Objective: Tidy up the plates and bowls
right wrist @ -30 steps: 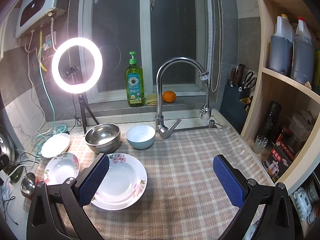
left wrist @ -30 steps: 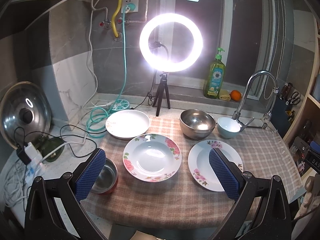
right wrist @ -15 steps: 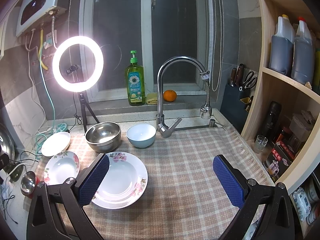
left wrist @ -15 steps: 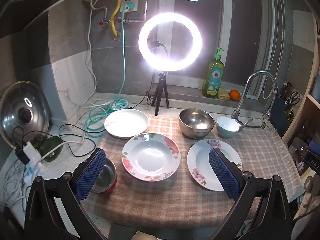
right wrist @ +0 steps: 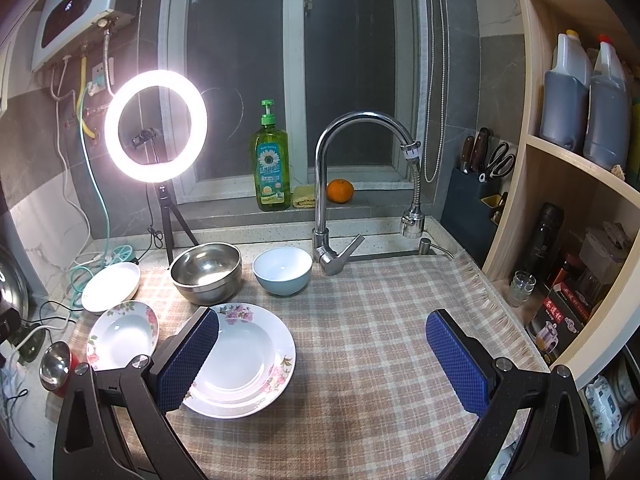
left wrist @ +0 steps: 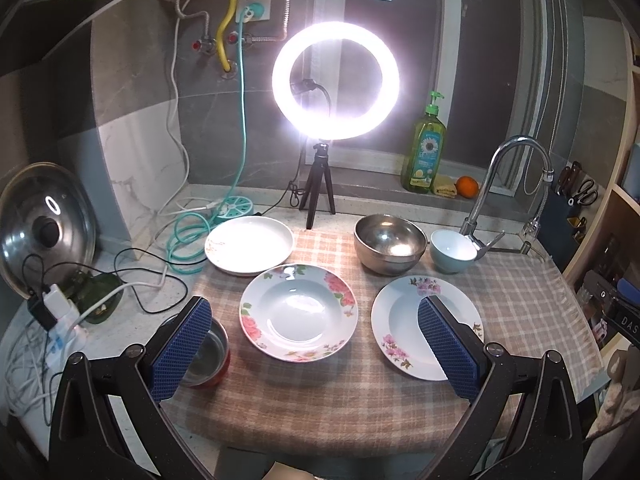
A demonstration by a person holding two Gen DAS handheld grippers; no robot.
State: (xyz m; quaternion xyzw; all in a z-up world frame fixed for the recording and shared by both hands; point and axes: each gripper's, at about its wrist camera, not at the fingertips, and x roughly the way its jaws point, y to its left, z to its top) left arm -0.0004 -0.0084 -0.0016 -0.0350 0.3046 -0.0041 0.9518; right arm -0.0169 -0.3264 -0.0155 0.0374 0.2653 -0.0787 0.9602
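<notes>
On the checked cloth (left wrist: 344, 396) lie two flowered plates, one in the middle (left wrist: 298, 312) (right wrist: 122, 336) and one to its right (left wrist: 404, 320) (right wrist: 244, 364). Behind them sit a plain white plate (left wrist: 250, 244) (right wrist: 110, 286), a steel bowl (left wrist: 390, 242) (right wrist: 206, 270) and a pale blue bowl (left wrist: 452, 250) (right wrist: 282, 270). A small red-sided steel bowl (left wrist: 210, 356) (right wrist: 56, 368) stands at the cloth's left edge. My left gripper (left wrist: 316, 348) hangs open above the near edge, holding nothing. My right gripper (right wrist: 322, 360) is open too, over bare cloth right of the plates.
A ring light on a tripod (left wrist: 334, 80) stands behind the plates. A tap (right wrist: 332, 200) rises beside the blue bowl. A soap bottle (right wrist: 272, 164) and an orange (right wrist: 340, 191) sit on the sill. Cables and a pot lid (left wrist: 44, 228) crowd the left; shelves (right wrist: 580, 208) close the right.
Both views have shifted only slightly; the dishes lie where they were and both grippers stay open.
</notes>
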